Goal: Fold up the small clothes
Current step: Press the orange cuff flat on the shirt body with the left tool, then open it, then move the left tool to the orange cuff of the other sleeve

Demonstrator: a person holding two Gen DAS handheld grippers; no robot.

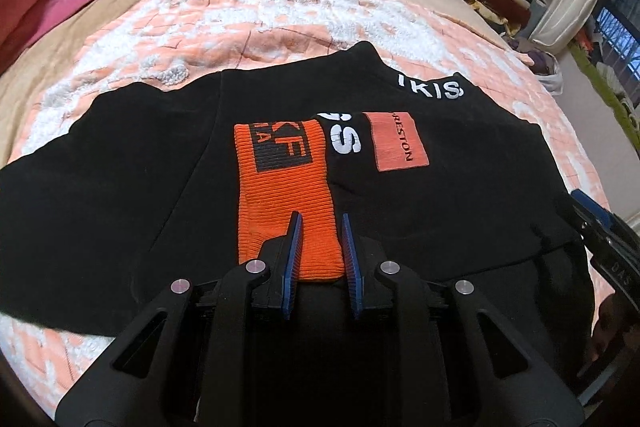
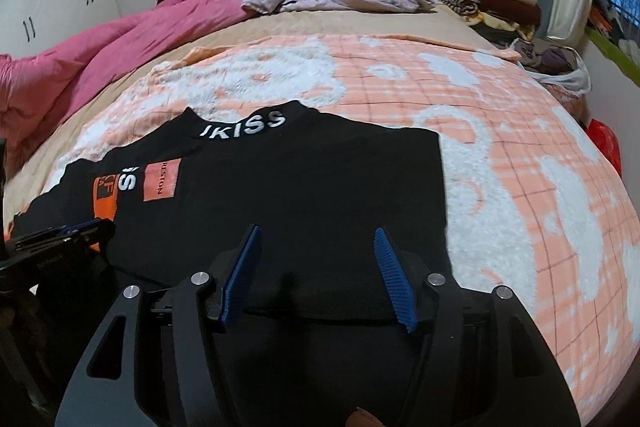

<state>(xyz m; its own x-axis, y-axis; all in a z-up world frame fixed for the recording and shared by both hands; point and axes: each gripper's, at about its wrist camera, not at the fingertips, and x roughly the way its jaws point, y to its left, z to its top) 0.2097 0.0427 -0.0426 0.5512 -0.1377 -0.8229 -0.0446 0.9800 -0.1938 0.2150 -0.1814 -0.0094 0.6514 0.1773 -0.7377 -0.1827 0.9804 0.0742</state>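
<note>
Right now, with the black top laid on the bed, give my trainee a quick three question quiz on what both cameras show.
1. True or false: the right gripper is open.
2. Which color is the cuff between the left gripper fingers: A green, B orange, C white?
3. What does the black top lie on?

Key: 1 true. 2 B. 3 The peach and white blanket.
</note>
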